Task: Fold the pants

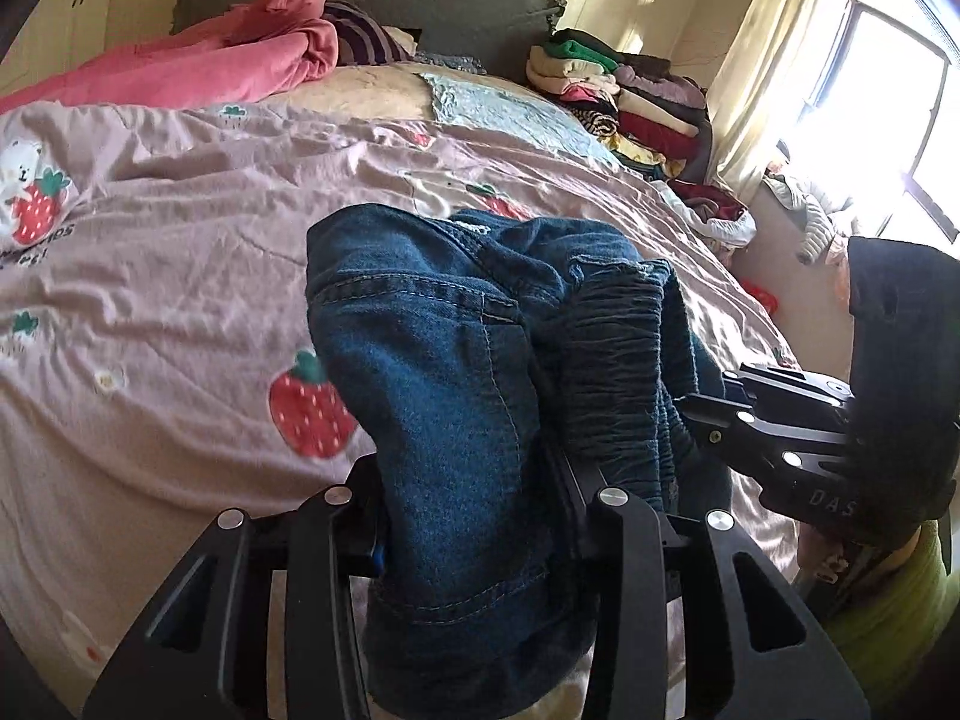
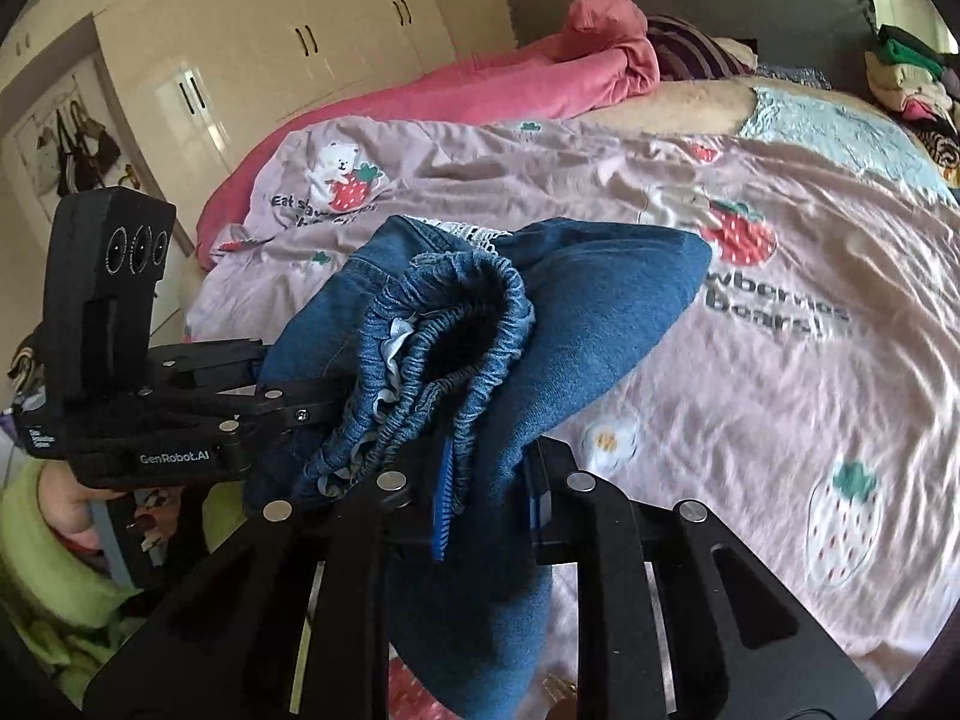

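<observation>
Above the bed (image 1: 180, 276), over its near edge, one pair of blue denim pants (image 1: 456, 360) hangs bunched between the two grippers, clear of the strawberry-print cover (image 2: 780, 360); the cloth runs straight out from each set of fingers, then drops below them out of frame.

Left gripper (image 1: 480, 516): fingers clamped on a thick wad of denim, seam and pocket stitching showing between them. Right gripper (image 2: 480, 498): fingers clamped on a thinner fold, next to the gathered elastic waistband (image 2: 444, 348); both hold the waist end, side by side and near each other, so the waistband sags doubled between them.

Long axis: judged to hang downward from the waist, legs hidden under the grippers; how much still lies on the bed I cannot tell.

Judgement: the coming move depends on drawing the two grips apart along the waistband; neither hand is nearer, both already on it.

Count: pants one; grippers two; bed one; pink blanket (image 1: 198, 66) one; stacked clothes pile (image 1: 624, 96) one, garments in it too many to count.
</observation>
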`<state>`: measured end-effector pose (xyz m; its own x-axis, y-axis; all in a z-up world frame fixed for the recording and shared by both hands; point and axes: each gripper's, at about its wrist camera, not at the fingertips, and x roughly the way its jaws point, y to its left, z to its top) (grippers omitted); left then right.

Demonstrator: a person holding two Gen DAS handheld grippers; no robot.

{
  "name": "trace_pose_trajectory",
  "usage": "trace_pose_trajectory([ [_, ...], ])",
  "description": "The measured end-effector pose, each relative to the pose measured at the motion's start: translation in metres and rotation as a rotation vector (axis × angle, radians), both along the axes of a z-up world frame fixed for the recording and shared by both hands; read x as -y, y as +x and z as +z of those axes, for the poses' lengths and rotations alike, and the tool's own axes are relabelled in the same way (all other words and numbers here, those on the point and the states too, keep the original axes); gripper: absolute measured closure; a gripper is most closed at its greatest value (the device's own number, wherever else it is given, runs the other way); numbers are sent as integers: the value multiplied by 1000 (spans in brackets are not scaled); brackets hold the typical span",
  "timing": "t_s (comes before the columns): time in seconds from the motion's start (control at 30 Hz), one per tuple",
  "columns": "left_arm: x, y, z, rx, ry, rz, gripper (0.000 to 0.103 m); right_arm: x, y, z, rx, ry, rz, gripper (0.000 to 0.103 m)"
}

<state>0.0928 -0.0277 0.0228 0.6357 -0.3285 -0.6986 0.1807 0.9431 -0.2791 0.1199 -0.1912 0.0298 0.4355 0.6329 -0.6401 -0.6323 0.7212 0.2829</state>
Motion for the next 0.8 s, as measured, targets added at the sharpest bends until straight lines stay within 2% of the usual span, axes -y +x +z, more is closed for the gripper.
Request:
trace_pose_trajectory([
  [0.5, -11, 43, 6, 17, 4, 32, 66, -13, 42, 1, 21, -17, -8, 91],
  [0.8, -13, 61, 0, 11, 14, 52, 66, -22, 58, -4, 12, -34, -22, 91],
])
